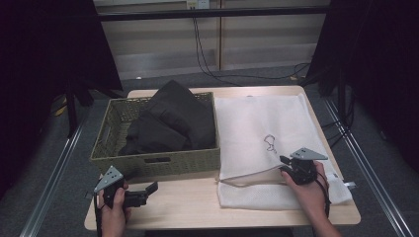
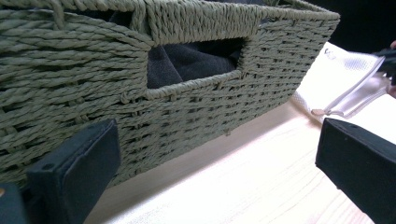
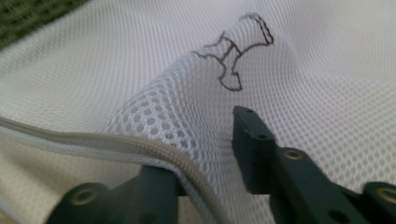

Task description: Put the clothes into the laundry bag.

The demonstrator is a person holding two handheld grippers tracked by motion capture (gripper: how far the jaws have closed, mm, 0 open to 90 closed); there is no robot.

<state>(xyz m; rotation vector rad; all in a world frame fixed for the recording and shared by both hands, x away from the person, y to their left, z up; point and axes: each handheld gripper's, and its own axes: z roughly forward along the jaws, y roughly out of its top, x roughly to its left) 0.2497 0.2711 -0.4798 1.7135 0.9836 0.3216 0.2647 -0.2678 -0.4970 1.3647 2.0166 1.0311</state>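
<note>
Our right gripper (image 3: 205, 154) pinches the mesh bag (image 1: 257, 123) by its zipper edge (image 3: 93, 142); its brown stitched mark (image 3: 233, 56) spells nothing readable. Our left gripper (image 2: 215, 158) gapes empty.

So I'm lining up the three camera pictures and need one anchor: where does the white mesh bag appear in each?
High view: white mesh bag lies on the table's right half, beside the woven basket.
Left gripper view: its zipped edge shows at far right, past the basket's corner.
Right gripper view: its mesh spreads across the picture.
Shared landmark: the bag's zipper.
</note>
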